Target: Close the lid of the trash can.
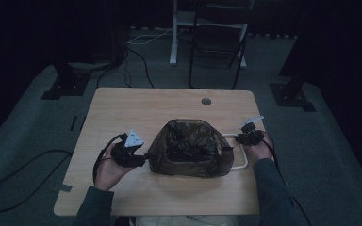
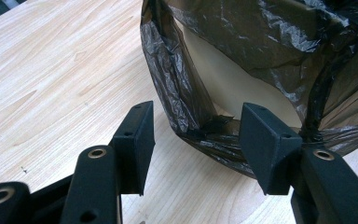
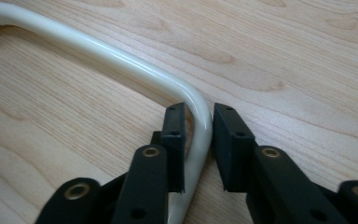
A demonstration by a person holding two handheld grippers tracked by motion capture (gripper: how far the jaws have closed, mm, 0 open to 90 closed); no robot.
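Observation:
A dark plastic bag [image 1: 188,146] lines a pale container [image 2: 233,79] in the middle of the wooden table [image 1: 122,108]. A white tube handle [image 1: 242,157] sticks out from its right side and lies on the wood. My left gripper [image 1: 143,159] is at the bag's left side. In the left gripper view it [image 2: 196,135] stands open, with a crumpled corner of the bag [image 2: 261,32] between the jaws and untouched by either. My right gripper [image 1: 238,138] is at the handle's bend. In the right gripper view it [image 3: 199,135] is shut on the white handle [image 3: 121,60], one pad on each side of the tube.
A round grey grommet [image 1: 206,101] sits near the table's far edge. Behind the table stand a dark folding chair [image 1: 217,42] and a white post [image 1: 174,33]. Cables [image 1: 136,56] run across the grey floor, and dark stand bases [image 1: 66,84] sit on both sides.

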